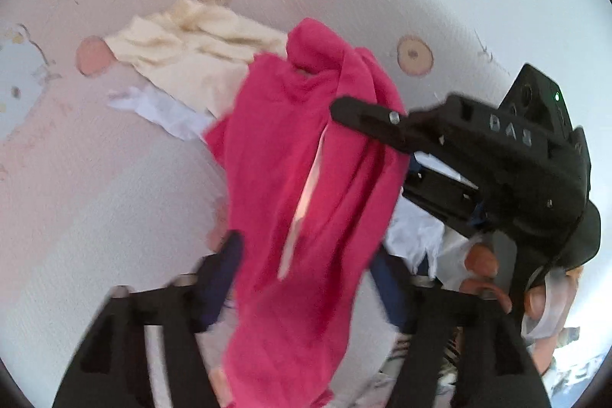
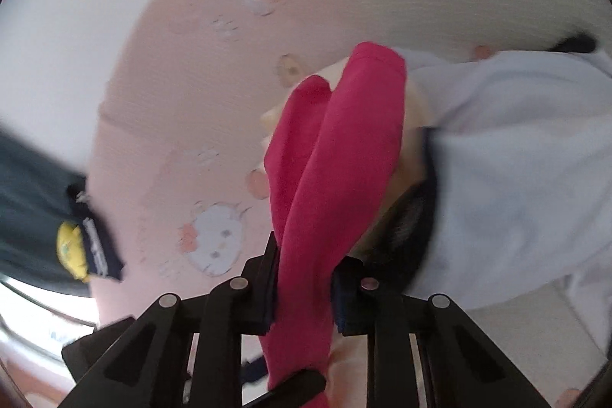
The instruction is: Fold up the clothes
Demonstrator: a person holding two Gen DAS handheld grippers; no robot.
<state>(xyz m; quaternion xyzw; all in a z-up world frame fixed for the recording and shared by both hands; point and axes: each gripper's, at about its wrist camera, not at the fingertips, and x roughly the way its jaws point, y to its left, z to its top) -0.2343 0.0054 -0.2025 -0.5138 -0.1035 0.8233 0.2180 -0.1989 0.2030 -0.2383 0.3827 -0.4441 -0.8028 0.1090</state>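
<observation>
A bright pink garment (image 1: 306,155) hangs bunched above a pink cartoon-print sheet (image 1: 95,178). My right gripper (image 2: 306,285) is shut on it, and the pink garment (image 2: 336,155) runs up from between its pads. In the left wrist view the right gripper's fingers (image 1: 367,119) reach in from the right onto the cloth's upper part. My left gripper (image 1: 306,274) is open. Its fingers stand wide on either side of the hanging cloth's lower part and do not visibly press it.
A cream garment (image 1: 191,52) and a white one (image 1: 164,109) lie on the sheet behind. A pale lilac garment (image 2: 516,159) over dark cloth (image 2: 413,217) lies right. A dark garment with a yellow patch (image 2: 72,247) lies left. A hand (image 1: 485,262) holds the right gripper.
</observation>
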